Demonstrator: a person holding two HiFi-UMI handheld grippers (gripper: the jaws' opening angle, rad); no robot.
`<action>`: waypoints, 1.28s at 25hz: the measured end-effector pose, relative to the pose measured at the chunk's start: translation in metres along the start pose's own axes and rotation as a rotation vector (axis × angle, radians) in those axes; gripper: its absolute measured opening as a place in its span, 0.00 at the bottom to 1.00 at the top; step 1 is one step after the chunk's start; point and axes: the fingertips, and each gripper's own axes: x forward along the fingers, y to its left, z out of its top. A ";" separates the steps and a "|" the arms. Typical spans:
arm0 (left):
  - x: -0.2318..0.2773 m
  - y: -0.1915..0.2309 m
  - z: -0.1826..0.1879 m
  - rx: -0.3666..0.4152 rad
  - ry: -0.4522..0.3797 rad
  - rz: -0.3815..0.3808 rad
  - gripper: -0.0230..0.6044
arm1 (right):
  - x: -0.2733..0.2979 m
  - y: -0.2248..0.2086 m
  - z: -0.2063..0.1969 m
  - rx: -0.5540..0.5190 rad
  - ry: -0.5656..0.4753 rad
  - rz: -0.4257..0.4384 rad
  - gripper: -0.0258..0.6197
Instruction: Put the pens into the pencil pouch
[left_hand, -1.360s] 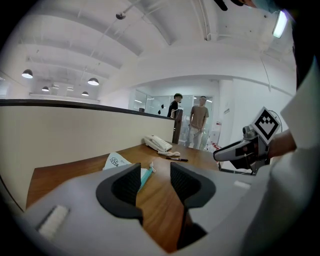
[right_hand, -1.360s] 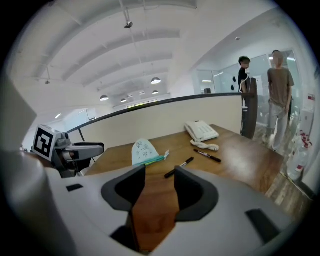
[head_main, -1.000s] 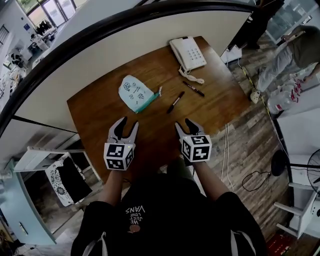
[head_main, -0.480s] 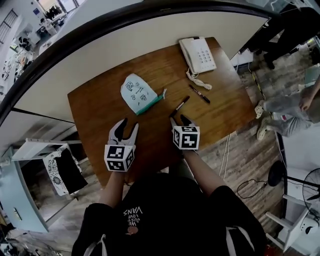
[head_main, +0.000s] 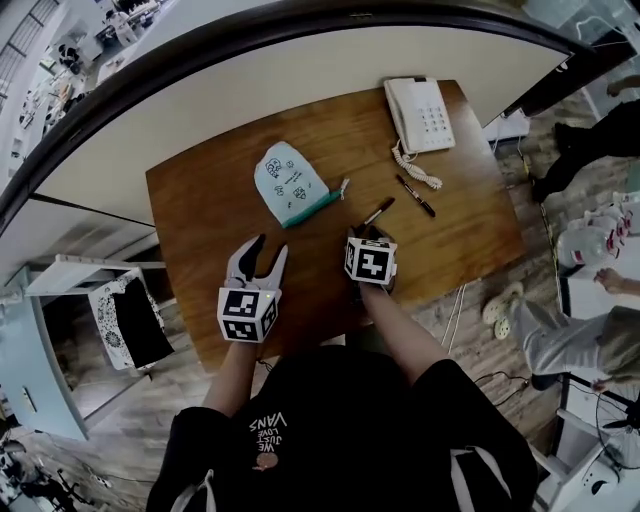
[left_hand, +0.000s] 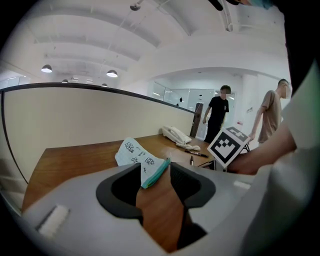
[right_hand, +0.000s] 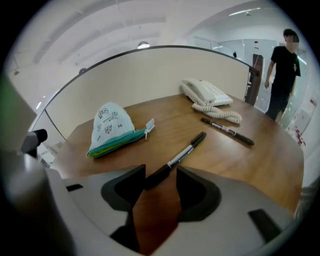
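Pen, nearer (head_main: 378, 212): its near end now lies between the spread jaws of the right gripper (head_main: 368, 236), which has advanced toward 12 o'clock; grasp judged imminent. Left gripper (head_main: 258, 256), at its 9 o'clock: jaws spread, empty. Pouch (head_main: 290, 182) at 11 o'clock, second pen (head_main: 415, 195) at 1 o'clock. Only the right gripper view shows the pen end at the jaws; in the head view the cube hides it.

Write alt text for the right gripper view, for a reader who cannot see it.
The right gripper, jaws open, frames the near end of a black pen lying on a wooden table. Beyond lie a white, teal-edged pencil pouch at left and a second pen and telephone at right.
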 end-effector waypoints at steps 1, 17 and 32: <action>0.000 0.001 0.000 -0.003 0.001 0.004 0.31 | 0.001 0.000 -0.002 -0.022 0.012 -0.005 0.33; 0.043 -0.002 -0.005 0.218 0.090 -0.032 0.31 | -0.021 -0.022 -0.009 -0.215 0.022 0.044 0.12; 0.110 -0.004 -0.060 0.614 0.370 -0.041 0.31 | -0.070 -0.033 -0.020 -0.176 -0.026 0.109 0.12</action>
